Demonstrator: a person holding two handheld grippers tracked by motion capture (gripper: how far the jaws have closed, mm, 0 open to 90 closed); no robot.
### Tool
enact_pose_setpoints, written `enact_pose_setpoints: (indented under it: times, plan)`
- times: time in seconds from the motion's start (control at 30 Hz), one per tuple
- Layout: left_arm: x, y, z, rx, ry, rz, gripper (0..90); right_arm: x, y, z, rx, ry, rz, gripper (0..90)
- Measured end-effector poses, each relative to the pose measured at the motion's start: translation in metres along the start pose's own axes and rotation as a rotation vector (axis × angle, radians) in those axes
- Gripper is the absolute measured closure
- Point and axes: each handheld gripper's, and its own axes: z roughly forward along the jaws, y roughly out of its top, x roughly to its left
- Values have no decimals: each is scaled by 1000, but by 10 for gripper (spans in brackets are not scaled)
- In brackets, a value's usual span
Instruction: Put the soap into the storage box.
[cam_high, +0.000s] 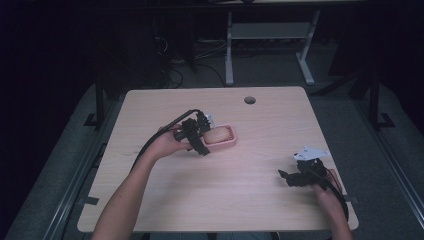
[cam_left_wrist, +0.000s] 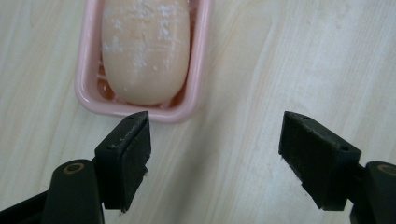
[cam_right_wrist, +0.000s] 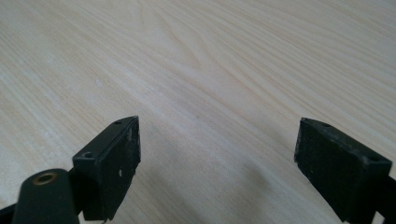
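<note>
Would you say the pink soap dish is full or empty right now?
Full: the soap bar lies inside the pink soap dish, covering most of its floor. The open left tool is beside it, not touching.

A: What kind of setting? A lab or office workroom.
B: Evidence? A light wooden desk (cam_high: 210, 195) with cable hole (cam_high: 249, 100), white desk frame (cam_high: 229, 50) behind, loose cables (cam_high: 172, 75) on grey carpet.

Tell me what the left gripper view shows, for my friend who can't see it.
A pale bar of soap lies in a pink soap dish on a light wooden table. The left gripper points at it with its two black jaws wide open, one jaw close to the dish's near rim.
</note>
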Motion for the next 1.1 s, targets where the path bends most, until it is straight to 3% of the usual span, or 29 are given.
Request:
enact_pose_setpoints:
  times: [1.1]
  plan:
    - [-23, -42, -3, -39, -6, -34, 243, 3, 1, 1, 10, -16, 1, 139]
